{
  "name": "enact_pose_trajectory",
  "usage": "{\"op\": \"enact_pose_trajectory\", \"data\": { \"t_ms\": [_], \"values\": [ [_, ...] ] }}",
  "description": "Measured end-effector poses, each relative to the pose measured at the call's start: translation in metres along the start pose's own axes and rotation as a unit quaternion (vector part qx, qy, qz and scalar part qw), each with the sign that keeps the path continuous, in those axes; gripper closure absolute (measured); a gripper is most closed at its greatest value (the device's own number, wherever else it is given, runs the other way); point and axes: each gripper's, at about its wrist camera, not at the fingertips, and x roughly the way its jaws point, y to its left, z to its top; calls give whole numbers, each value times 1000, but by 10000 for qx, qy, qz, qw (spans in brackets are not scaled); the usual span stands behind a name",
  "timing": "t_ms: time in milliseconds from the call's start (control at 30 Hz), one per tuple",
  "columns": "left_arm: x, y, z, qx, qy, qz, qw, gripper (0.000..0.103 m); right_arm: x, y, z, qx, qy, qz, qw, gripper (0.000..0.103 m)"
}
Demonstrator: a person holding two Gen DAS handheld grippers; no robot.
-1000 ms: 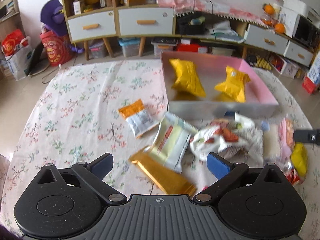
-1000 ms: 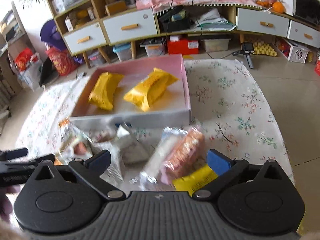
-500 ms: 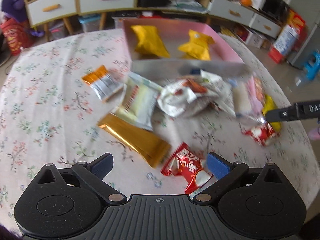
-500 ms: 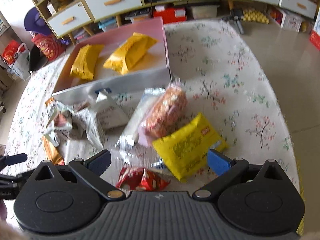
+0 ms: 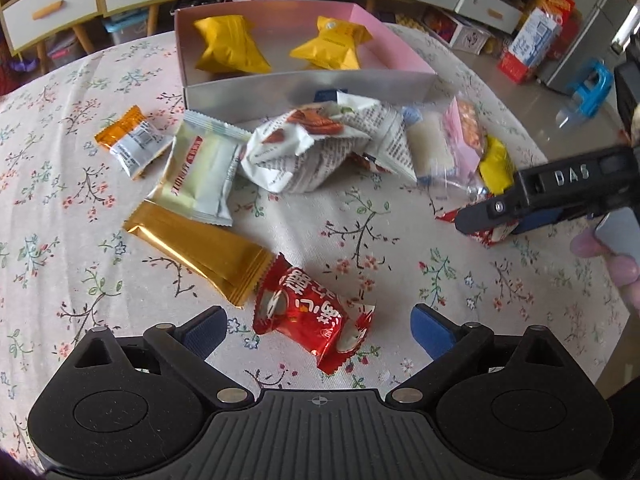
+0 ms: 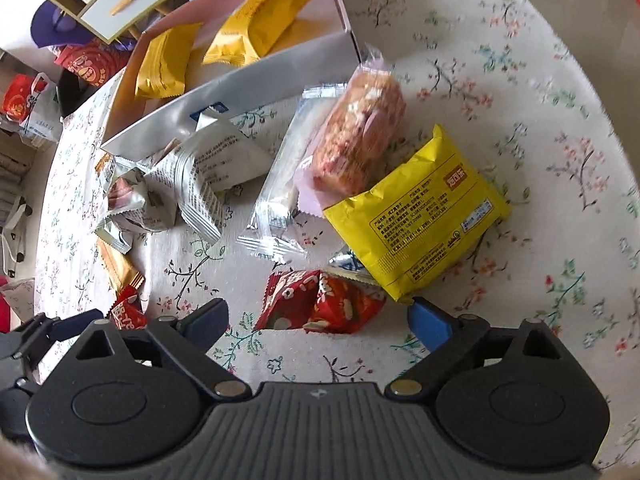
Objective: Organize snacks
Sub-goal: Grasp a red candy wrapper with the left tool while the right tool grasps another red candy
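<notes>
A pink box [image 5: 400, 54] at the far side of the table holds two yellow packets [image 5: 230, 46]. Loose snacks lie in front of it. My left gripper [image 5: 316, 330] is open, low over a red candy packet [image 5: 308, 314] that lies between its fingers. My right gripper [image 6: 320, 320] is open, low over another red packet [image 6: 320, 306], with a yellow packet [image 6: 420, 216] just beyond its right finger. The right gripper also shows in the left wrist view [image 5: 504, 216], over that red packet.
A gold bar [image 5: 196, 246], a pale green packet [image 5: 200, 174], an orange-and-white packet [image 5: 132, 146], white crumpled wrappers [image 5: 320, 148] and a pink cake packet [image 6: 356, 136] lie on the floral cloth [image 5: 60, 200]. Drawers and shelves stand behind.
Both grippers have drawn back toward the near table edge and dropped lower. The red packets have come between their open fingers. Nothing was taken hold of.
</notes>
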Motion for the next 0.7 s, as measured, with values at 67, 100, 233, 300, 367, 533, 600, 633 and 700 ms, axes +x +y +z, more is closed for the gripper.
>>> {"op": "enact_pose_trajectory", "data": {
  "t_ms": [67, 100, 233, 300, 367, 533, 600, 633, 700],
  "values": [
    [2, -3, 0, 96, 29, 54, 9999, 10, -1, 2, 1, 24, -28, -13, 10000, 11],
    [2, -4, 0, 147, 38, 88, 9998, 12, -1, 2, 0, 49, -36, -18, 10000, 13],
    [5, -8, -2, 347, 95, 296, 9989, 22, -2, 5, 2, 2, -42, -152, 9999, 20],
    [8, -10, -4, 443, 126, 441, 9980, 32, -1, 9, 3, -67, -42, -257, 9996, 25],
    [9, -9, -5, 486, 132, 533, 9973, 38, -1, 11, 2, -102, -55, -355, 9993, 31],
    [7, -9, -4, 474, 55, 530, 9975, 51, -2, 10, 0, 0, -103, -457, 9989, 43],
    [6, -9, -4, 501, 39, 559, 9972, 54, -2, 12, -2, -56, -100, -524, 9986, 43],
    [6, -10, -4, 502, 35, 557, 9972, 55, -2, 14, -4, -102, -98, -564, 9983, 43],
    [6, -11, -4, 536, 22, 574, 9969, 56, -1, 17, -7, -193, -100, -625, 9978, 44]
  ]
}}
